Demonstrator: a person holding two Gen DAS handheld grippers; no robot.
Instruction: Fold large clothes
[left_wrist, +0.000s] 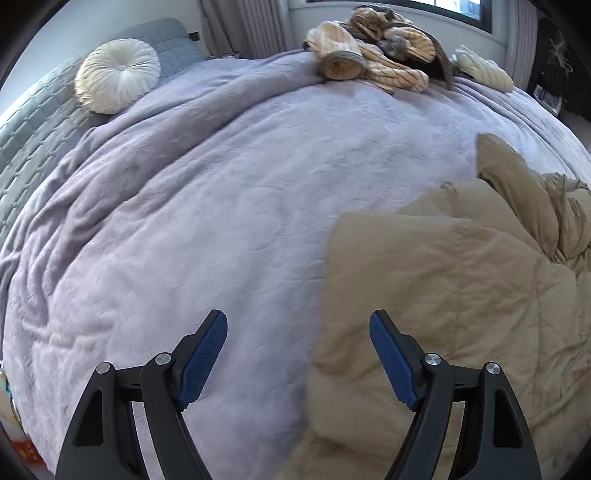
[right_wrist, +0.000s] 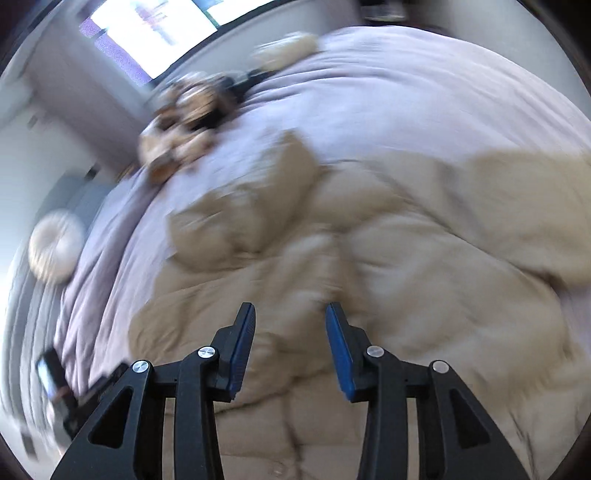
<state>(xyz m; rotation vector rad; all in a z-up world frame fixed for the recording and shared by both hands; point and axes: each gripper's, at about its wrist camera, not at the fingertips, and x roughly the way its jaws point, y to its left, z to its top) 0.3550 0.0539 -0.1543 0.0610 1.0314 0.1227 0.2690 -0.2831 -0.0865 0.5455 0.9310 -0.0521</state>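
Observation:
A large beige quilted coat (left_wrist: 461, 295) lies crumpled on a lilac bedspread (left_wrist: 221, 203). My left gripper (left_wrist: 298, 321) hovers open above the coat's left edge, its blue pads (left_wrist: 207, 354) holding nothing. In the blurred, tilted right wrist view the same beige coat (right_wrist: 369, 240) fills the middle over the lilac bedspread (right_wrist: 406, 81). My right gripper (right_wrist: 290, 314) is above the coat with a clear gap between its blue pads (right_wrist: 340, 350) and nothing gripped.
A heap of striped tan clothes (left_wrist: 373, 48) lies at the far edge of the bed, below a window. A round white cushion (left_wrist: 116, 79) leans on the grey quilted headboard (left_wrist: 33, 125). A cream cushion (left_wrist: 484, 70) sits far right. The left gripper (right_wrist: 62, 391) shows at lower left.

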